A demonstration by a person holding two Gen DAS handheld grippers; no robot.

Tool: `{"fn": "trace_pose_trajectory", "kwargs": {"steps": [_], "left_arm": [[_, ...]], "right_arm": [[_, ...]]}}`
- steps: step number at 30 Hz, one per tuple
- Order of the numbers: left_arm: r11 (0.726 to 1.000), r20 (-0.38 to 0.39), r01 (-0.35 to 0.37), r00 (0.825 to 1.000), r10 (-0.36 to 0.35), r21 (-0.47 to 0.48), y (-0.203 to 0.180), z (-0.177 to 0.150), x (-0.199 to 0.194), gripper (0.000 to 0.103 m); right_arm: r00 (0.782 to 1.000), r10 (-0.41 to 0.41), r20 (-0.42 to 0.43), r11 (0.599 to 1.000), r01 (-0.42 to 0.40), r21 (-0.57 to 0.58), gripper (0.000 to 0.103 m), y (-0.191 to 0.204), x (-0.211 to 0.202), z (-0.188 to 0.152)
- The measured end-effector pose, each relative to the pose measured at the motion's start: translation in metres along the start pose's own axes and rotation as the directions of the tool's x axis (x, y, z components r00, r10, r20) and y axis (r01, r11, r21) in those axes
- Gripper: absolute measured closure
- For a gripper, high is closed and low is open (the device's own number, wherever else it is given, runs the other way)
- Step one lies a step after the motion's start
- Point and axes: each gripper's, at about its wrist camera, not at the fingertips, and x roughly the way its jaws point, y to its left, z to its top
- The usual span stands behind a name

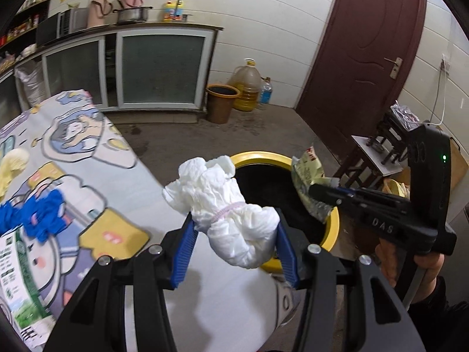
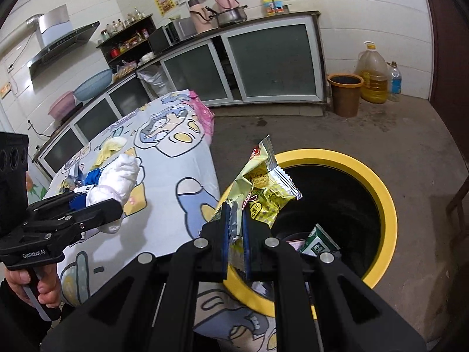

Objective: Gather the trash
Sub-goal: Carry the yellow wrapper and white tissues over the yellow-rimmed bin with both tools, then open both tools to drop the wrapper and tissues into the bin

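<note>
My left gripper (image 1: 234,228) is shut on a crumpled white paper wad (image 1: 228,205), held over the table's edge just beside the yellow-rimmed trash bin (image 1: 331,231). It also shows in the right wrist view (image 2: 117,182). My right gripper (image 2: 236,223) is shut on a yellow-green snack wrapper (image 2: 263,187) and holds it above the near rim of the bin (image 2: 381,193). In the left wrist view the wrapper (image 1: 307,176) hangs over the bin's right rim. A green carton (image 2: 319,242) lies inside the bin.
The table (image 1: 88,152) has a cartoon-print cloth with a blue glove (image 1: 38,214), a yellow scrap (image 1: 11,167) and a green-white carton (image 1: 20,278) on it. A brown bucket (image 2: 344,94), oil jug (image 2: 373,76) and kitchen cabinets stand at the back. A small stool (image 1: 375,158) stands right of the bin.
</note>
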Motion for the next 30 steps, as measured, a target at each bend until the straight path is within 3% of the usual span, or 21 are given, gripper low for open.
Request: {"fn": "trace_pose_trajectory", "kwargs": {"steps": [17, 30], "left_arm": [[1.0, -0.071, 0.026, 0.997, -0.025, 0.017, -0.021, 0.017, 0.066, 0.055], [0.999, -0.101, 0.03, 0.994, -0.028, 0.021, -0.031, 0.02, 0.096, 0.054]], "right_arm": [[0.997, -0.056, -0.046, 0.992, 0.061, 0.107, 0.095, -0.046, 0.018, -0.01], [0.994, -0.075, -0.078, 0.987, 0.086, 0.139, 0.094, -0.058, 0.033, -0.011]]}}
